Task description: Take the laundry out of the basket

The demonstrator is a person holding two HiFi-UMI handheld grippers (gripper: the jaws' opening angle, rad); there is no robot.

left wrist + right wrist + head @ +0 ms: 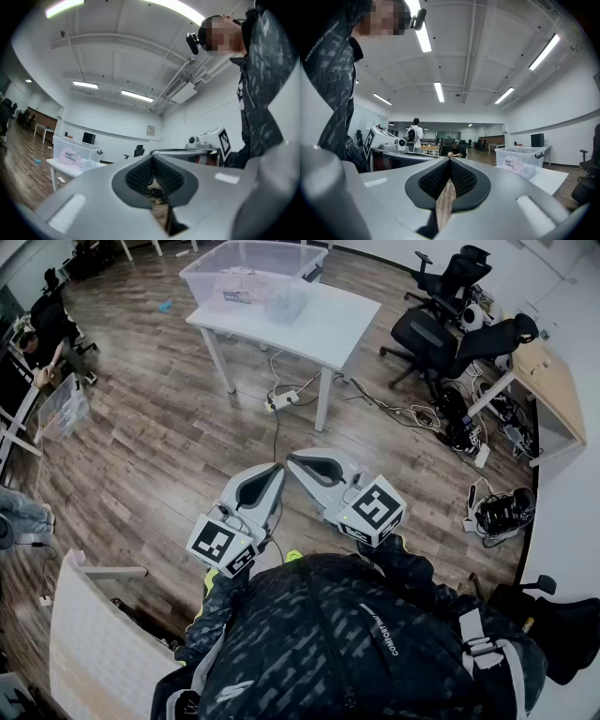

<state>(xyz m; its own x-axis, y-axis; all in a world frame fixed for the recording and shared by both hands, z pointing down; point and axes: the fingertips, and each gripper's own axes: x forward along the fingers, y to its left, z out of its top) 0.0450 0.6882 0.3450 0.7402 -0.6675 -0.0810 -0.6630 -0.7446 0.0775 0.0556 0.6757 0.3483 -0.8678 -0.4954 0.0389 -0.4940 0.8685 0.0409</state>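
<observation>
Head view, left claw: held level in front of the person's dark jacket, tip aimed towards the table. What holds it is hidden under its marker cube.
Head view, right claw: just beside the left one, their tips close together. From above its closure is hard to judge.
Head view, table: white, well apart from both claws across the wooden floor.
Head view, basket: a clear plastic tub on the table's far end. Its far rim is cut off by the top edge.
Head view, laundry: a pale pink heap inside the basket, seen only through the cloudy wall. Single garments cannot be told apart.
Left gripper view, left claw: tips pressed together with nothing between them. Only floor shows through the hollow below.
Left gripper view, basket: small, at left on the table, with the laundry a pink blur inside.
Left gripper view, right claw: only its own marker cube shows, at right beside the person's sleeve.
Right gripper view, right claw: closed tight and empty. A strip of floor shows through the hollow.
Right gripper view, basket: at right on the table, laundry inside.
Right gripper view, people: far back in the room, too small to make out.
</observation>
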